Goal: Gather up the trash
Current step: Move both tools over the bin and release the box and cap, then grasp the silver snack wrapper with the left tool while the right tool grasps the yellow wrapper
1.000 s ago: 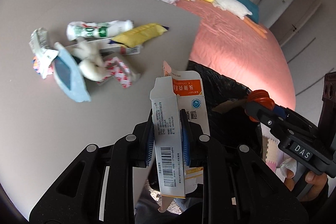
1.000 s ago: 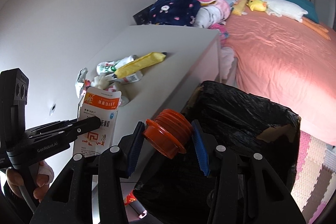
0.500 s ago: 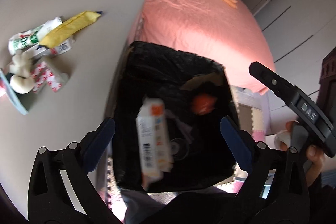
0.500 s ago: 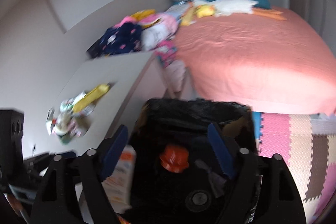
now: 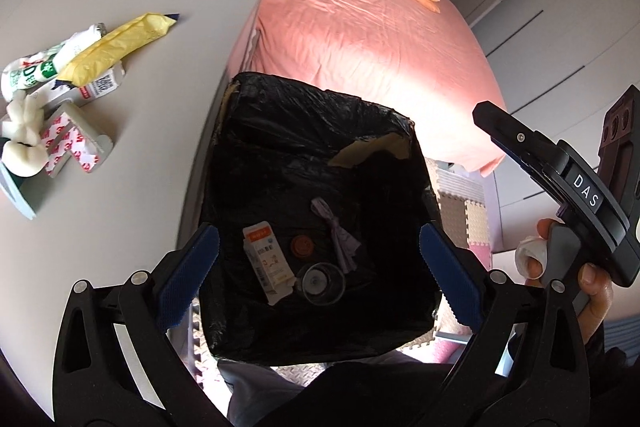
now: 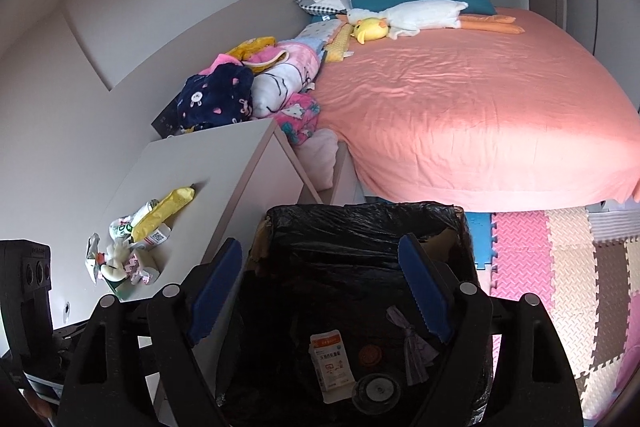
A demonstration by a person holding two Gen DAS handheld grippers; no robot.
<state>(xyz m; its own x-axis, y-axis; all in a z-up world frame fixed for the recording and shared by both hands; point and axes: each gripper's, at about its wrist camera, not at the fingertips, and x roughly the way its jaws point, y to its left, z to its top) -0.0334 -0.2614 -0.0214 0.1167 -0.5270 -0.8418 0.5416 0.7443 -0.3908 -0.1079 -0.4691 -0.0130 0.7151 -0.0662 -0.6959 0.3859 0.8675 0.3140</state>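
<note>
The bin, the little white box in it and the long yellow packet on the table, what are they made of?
The bin looks like a cardboard box under a shiny, crinkly black plastic liner; brown card peeks through at the rim. The little white box seems thin printed cardboard, with sharp folds and an open flap. The long yellow packet is probably soft plastic wrap, wrinkled and slightly glossy.

The left gripper (image 5: pixel 318 279) tilts steeply downward, its blue-padded jaws spread wide with nothing between them. The right gripper (image 6: pixel 320 289) also angles down, jaws apart and empty. A hand (image 5: pixel 568 275) grips the right tool's handle, one fingertip apparently bandaged.
</note>
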